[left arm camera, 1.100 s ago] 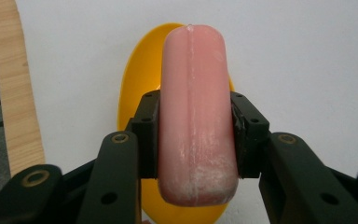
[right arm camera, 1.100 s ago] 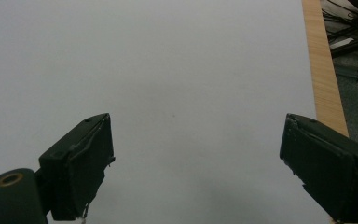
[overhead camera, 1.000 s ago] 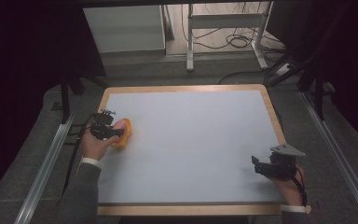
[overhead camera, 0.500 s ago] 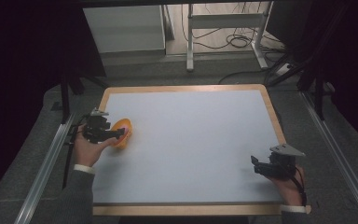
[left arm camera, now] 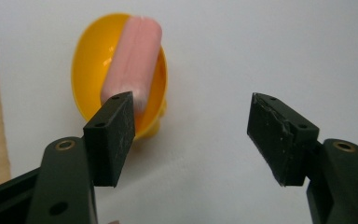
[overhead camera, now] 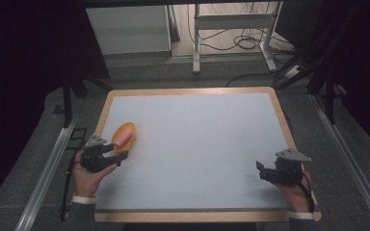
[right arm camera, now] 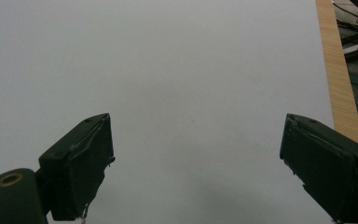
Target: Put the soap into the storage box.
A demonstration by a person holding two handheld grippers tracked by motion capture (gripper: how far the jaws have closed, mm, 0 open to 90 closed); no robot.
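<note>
An orange bowl (overhead camera: pixel 125 138) rests on the white table top (overhead camera: pixel 197 144) near its left edge, with a pink block (overhead camera: pixel 124 136) lying in it. My left gripper (overhead camera: pixel 114 157) sits just in front of the bowl, open and holding nothing. In the left gripper view the bowl (left arm camera: pixel 86 70) and the pink block (left arm camera: pixel 133 60) lie beyond the left jaw, apart from my left gripper (left arm camera: pixel 191 126). My right gripper (overhead camera: pixel 264 172) rests open over bare table at the front right; in its own view my right gripper (right arm camera: pixel 196 163) has nothing between its fingers.
A wooden rim (overhead camera: pixel 282 115) frames the table. Metal rails (overhead camera: pixel 48 168) run along both sides on the grey floor. Behind the table stand a white cabinet (overhead camera: pixel 125 29) and a metal stand (overhead camera: pixel 231 33) with cables.
My left gripper has drawn back toward the front edge, away from the bowl, which stays on the table with the pink block in it. The right gripper has not moved.
</note>
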